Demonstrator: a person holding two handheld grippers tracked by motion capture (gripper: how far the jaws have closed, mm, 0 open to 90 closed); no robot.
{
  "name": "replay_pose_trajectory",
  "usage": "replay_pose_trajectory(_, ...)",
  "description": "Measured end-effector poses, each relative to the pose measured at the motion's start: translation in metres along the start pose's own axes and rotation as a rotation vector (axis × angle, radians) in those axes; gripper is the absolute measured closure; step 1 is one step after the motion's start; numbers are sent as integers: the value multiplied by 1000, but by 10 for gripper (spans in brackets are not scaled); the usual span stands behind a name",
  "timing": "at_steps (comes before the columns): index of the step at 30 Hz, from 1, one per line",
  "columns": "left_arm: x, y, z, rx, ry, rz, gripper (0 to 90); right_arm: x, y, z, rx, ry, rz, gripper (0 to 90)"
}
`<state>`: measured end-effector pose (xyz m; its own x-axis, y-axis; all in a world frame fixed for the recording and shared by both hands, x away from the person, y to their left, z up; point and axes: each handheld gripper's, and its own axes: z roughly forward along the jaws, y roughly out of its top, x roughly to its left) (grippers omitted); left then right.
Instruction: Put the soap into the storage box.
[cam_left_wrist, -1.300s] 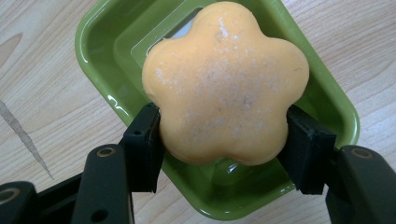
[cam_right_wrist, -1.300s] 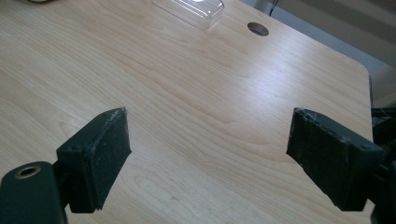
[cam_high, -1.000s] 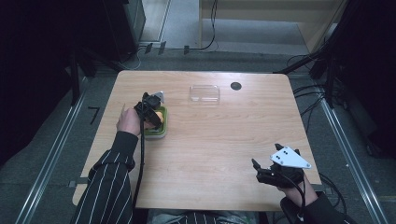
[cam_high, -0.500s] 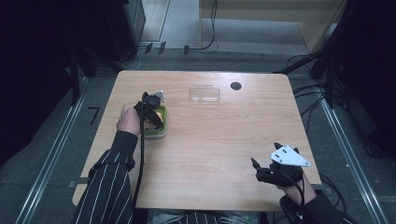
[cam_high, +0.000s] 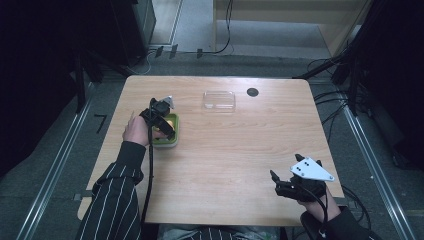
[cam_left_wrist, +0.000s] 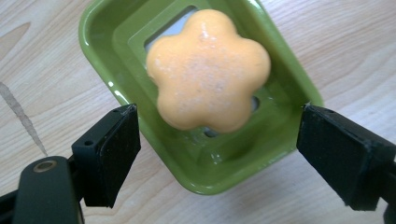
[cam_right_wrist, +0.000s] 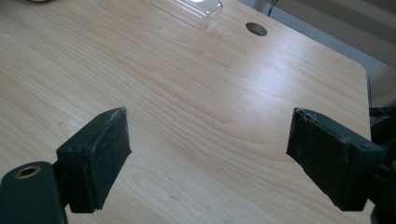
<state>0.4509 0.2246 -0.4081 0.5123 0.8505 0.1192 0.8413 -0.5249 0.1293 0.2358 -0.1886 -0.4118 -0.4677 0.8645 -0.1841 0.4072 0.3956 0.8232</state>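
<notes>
Soap (cam_left_wrist: 208, 70), orange, flower-shaped, one piece: lies in a green soap dish (cam_left_wrist: 275, 135) on the tabletop. High view: the dish (cam_high: 166, 140) sits on the left half of the light wooden tabletop (cam_high: 230, 150), with the left gripper (cam_high: 161, 120) directly over it, held by a hand coming out of a striped sleeve (cam_high: 112, 200); a clear plastic lid or tray (cam_high: 219, 99) lies farther back near the middle, well apart from the dish, and a round cable hole (cam_high: 252, 92) lies just beside it; the right gripper (cam_high: 280, 184) rests low near the front right corner, far from everything. Left gripper view: the soap rests on the slotted inner floor of the dish, off to the far end; the left gripper (cam_left_wrist: 217, 158) has just been opening, its jaws now stand spread on either side of the dish's near end, and no pad touches soap or dish. Right gripper view: the right gripper (cam_right_wrist: 208, 158) is spread wide above bare wood, holding nothing; the clear lid (cam_right_wrist: 187, 7) shows at the far edge. Status, as judged: soap placed in the dish and released; what may remain is withdrawing the left gripper and possibly fitting the clear lid.
</notes>
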Motion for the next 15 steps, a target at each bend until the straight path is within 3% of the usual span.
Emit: replay_pose_trajectory(15,-11,-23,-13,7,-6,1,79,1,0,-2,2,-2,3,137)
